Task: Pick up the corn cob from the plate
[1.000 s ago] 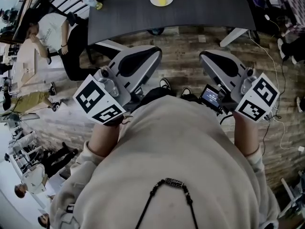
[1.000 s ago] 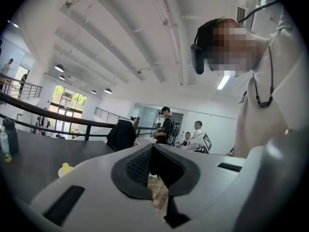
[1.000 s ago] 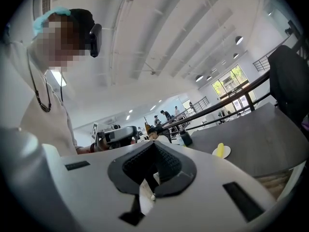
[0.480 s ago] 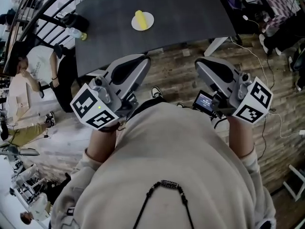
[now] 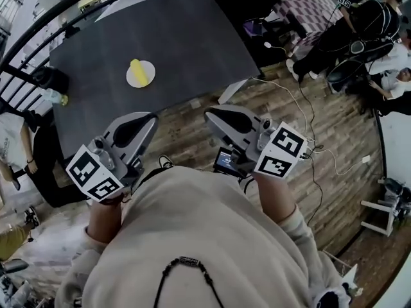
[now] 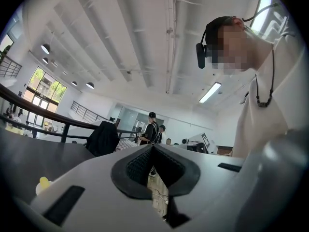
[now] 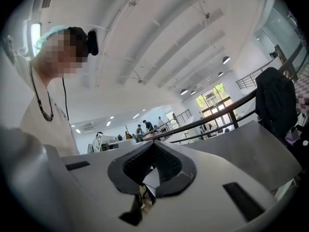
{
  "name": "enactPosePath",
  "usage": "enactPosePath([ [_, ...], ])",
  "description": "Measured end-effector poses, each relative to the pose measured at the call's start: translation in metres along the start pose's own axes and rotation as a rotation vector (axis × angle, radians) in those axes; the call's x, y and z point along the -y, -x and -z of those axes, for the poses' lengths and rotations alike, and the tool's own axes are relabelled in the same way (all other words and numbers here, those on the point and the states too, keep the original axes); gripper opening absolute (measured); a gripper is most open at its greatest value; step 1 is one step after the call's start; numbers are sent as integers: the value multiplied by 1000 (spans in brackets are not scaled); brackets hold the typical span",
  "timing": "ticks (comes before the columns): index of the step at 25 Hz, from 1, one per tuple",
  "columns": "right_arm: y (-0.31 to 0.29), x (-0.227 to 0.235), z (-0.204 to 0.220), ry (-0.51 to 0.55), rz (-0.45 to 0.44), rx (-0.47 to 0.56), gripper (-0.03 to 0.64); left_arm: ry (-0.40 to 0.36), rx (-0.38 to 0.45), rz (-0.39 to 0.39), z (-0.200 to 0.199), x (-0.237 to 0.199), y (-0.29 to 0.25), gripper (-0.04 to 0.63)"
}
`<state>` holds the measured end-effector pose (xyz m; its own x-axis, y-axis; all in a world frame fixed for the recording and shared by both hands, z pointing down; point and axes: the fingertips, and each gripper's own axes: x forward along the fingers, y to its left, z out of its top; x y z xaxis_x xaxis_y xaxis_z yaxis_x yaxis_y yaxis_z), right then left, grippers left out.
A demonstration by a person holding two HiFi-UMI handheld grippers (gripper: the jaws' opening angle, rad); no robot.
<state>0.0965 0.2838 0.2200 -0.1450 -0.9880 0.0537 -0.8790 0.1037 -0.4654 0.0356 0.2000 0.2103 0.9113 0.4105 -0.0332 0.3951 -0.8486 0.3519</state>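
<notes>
**Operator:** Compared with a second ago, the plate (image 5: 147, 80) is sitting lower and further left in the head view. I'm closing on it.

**Spotter:** Where's the corn cob (image 5: 135, 68) lying?

**Operator:** On the plate, out on the dark bench (image 5: 186, 34). Its long axis is running roughly away from me.

**Spotter:** Jaws?

**Operator:** I'm holding the left gripper (image 6: 152, 147) and right gripper (image 7: 153, 144) pressed closed on nothing, both well short of the plate. The left gripper is hanging nearer the plate, almost in line with it, so I'm judging it should be leading the reach, opening first.
</notes>
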Motion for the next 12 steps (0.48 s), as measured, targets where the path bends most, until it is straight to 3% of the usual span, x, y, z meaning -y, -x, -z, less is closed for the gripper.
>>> enactPosePath([
  [8, -60, 0, -10, 36, -15, -92, 15, 36, 25, 44, -8, -33, 17, 6],
  [12, -102, -1, -8, 40, -44, -140, 15, 62, 28, 3, -8, -58, 37, 6],
])
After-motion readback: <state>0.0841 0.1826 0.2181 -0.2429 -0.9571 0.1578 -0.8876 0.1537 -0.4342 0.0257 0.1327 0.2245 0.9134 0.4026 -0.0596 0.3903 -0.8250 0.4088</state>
